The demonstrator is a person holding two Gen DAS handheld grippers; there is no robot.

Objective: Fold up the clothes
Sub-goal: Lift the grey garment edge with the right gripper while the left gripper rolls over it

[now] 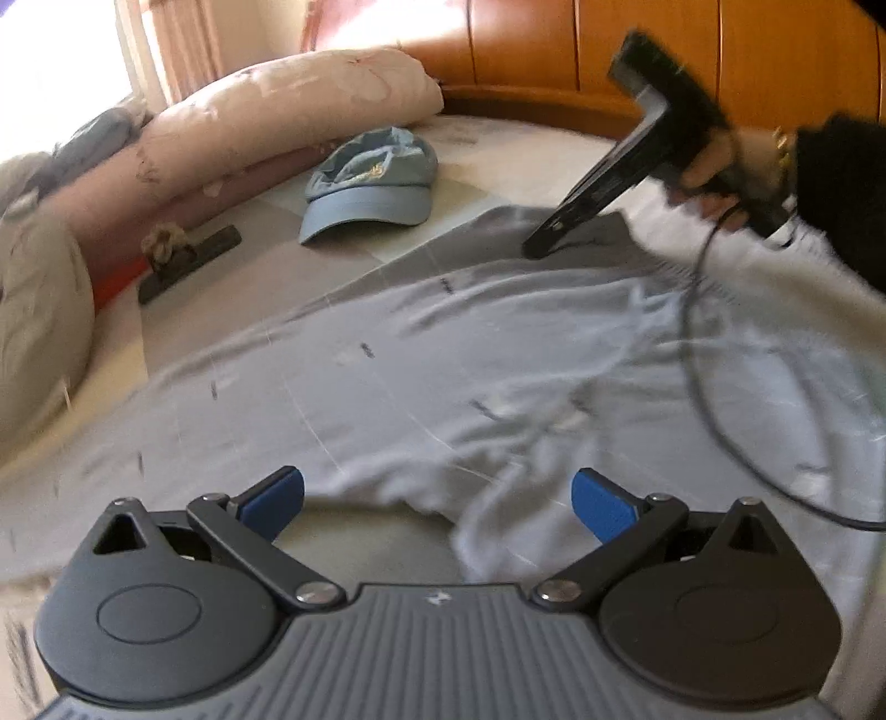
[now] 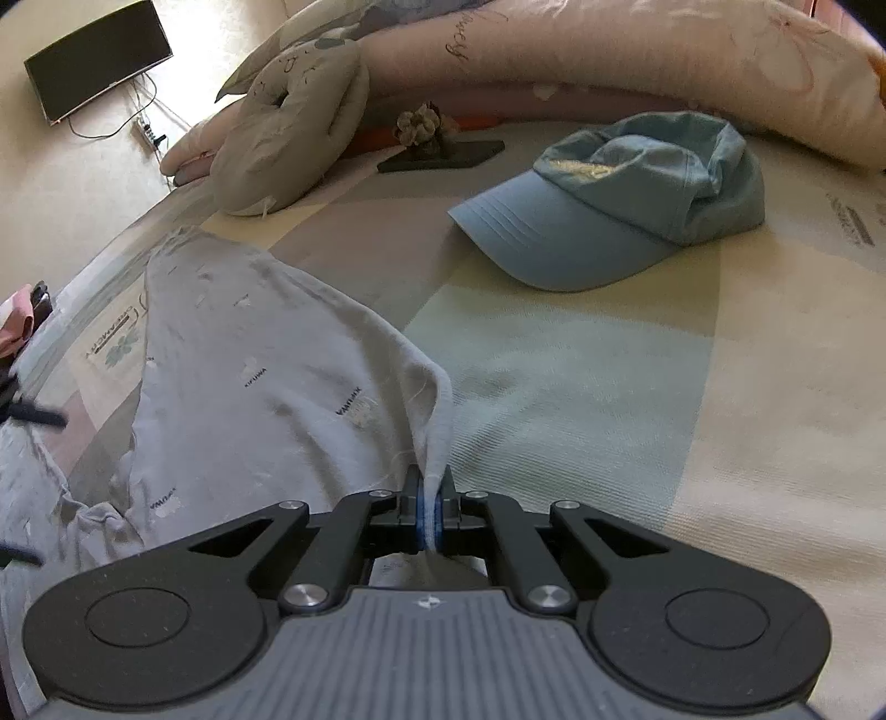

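Note:
A light grey garment [image 1: 443, 354] with small dark printed marks lies spread on the bed, creased at its near right. My left gripper [image 1: 437, 501] hovers open over the garment's near edge; its blue pads [image 1: 277, 498] stand wide apart and press on nothing. In the left wrist view a hand in a dark sleeve holds my right gripper [image 1: 540, 243], whose tip meets the garment's far edge. In the right wrist view my right gripper [image 2: 431, 512] is shut on a corner of the garment [image 2: 266, 376], and the cloth rises in a taut ridge to the pads.
A blue cap [image 1: 368, 185] [image 2: 620, 205] lies on the patterned sheet [image 2: 609, 376] beyond the garment. A rolled pink quilt [image 1: 266, 116], a grey pillow [image 2: 288, 138] and a dark flat stand [image 2: 443, 152] line the bed's far side. A wooden headboard [image 1: 554, 50] stands behind. A cable [image 1: 703, 354] loops over the garment's right.

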